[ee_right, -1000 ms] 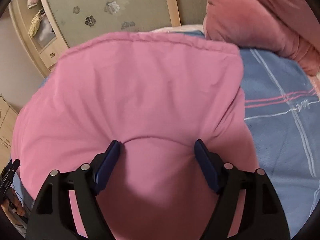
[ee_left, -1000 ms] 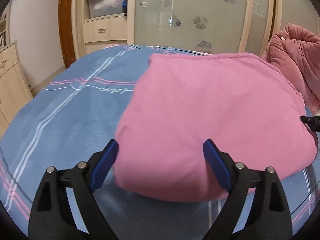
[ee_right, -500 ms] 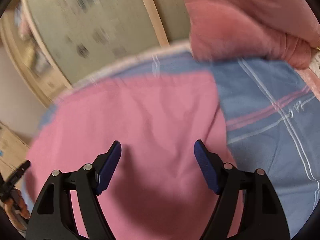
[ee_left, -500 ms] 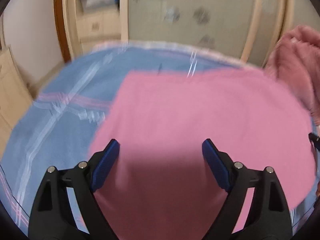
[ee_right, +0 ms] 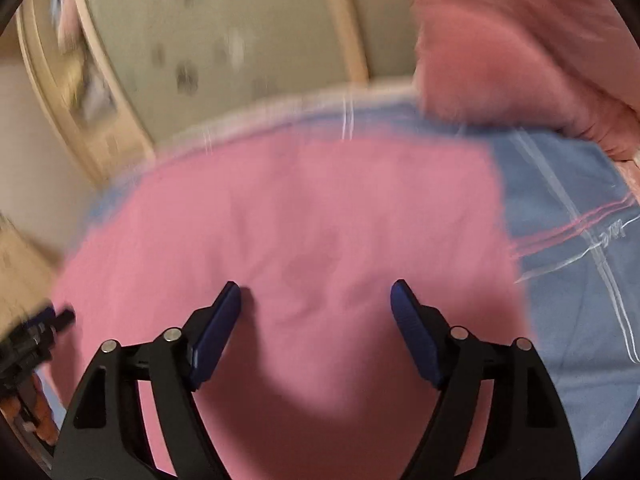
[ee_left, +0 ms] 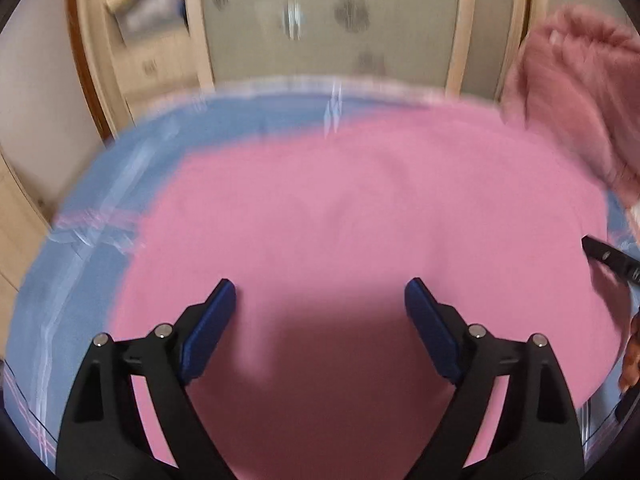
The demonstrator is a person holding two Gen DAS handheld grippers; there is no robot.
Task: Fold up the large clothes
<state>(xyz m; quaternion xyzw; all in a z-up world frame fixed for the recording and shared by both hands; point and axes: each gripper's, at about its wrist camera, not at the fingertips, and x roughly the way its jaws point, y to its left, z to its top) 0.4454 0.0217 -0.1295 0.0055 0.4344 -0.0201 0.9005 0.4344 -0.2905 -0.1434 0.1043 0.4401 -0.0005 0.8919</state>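
A pink garment [ee_left: 360, 208] lies folded and fairly flat on the blue striped bedsheet [ee_left: 80, 280]. My left gripper [ee_left: 319, 286] hangs over its near part, jaws wide open, pads pressing on nothing. The right gripper [ee_right: 316, 285] stands over the same garment [ee_right: 300, 208] with its jaws opening; the cloth lies below the gap and no fold is pinched. Each gripper shows at the edge of the other's view: the right one [ee_left: 608, 258] at the right edge, the left one [ee_right: 36, 332] at the left edge. Both views are motion-blurred.
A fluffy pink blanket [ee_left: 580, 92] is heaped at the bed's far right [ee_right: 520, 40]. A wardrobe with patterned sliding doors [ee_left: 320, 20] stands just beyond the bed. Bare blue sheet [ee_right: 580, 300] lies right of the garment. A person's hand [ee_left: 630, 360] shows at the right edge.
The garment bulged up between both pairs of jaws a second ago and now lies flatter. The left gripper has moved over onto the cloth. Both views have become blurred.
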